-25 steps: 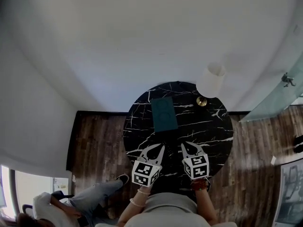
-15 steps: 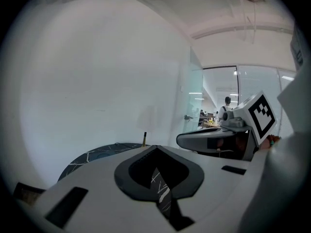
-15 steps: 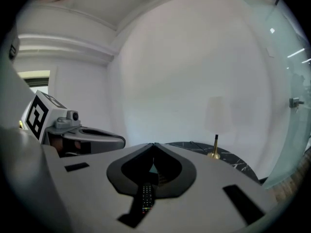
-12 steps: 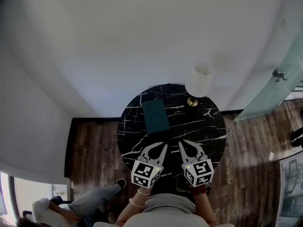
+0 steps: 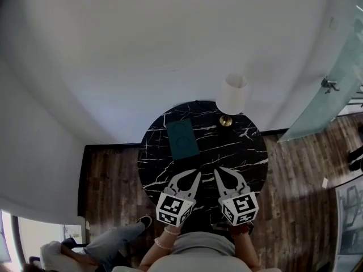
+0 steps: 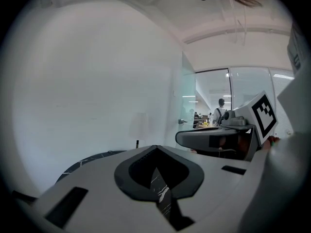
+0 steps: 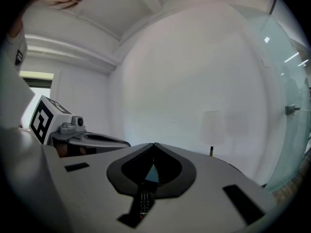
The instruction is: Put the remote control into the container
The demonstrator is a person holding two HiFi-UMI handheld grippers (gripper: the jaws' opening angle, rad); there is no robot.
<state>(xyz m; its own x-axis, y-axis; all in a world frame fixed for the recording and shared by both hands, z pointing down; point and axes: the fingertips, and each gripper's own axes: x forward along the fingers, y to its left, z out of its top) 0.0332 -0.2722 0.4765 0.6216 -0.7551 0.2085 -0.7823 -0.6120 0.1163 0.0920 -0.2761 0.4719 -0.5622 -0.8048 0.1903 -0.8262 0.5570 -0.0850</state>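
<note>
Table (image 5: 249,152), lamp (image 5: 232,93) and teal container (image 5: 182,140) have slid a little leftward in the head view since a second ago, while my grippers sit where they were over the near edge. Round and black with white veins, the table stands on a dark wood floor (image 5: 113,169) against a white wall (image 5: 142,50), with a glass door (image 5: 340,89) at right. The remote control (image 7: 144,201) is slim and black with rows of small buttons. It lies on the table below my right gripper (image 5: 216,171), short of the container. My right gripper and left gripper (image 5: 196,174) are both closed, tips meeting, gripping nothing.
</note>
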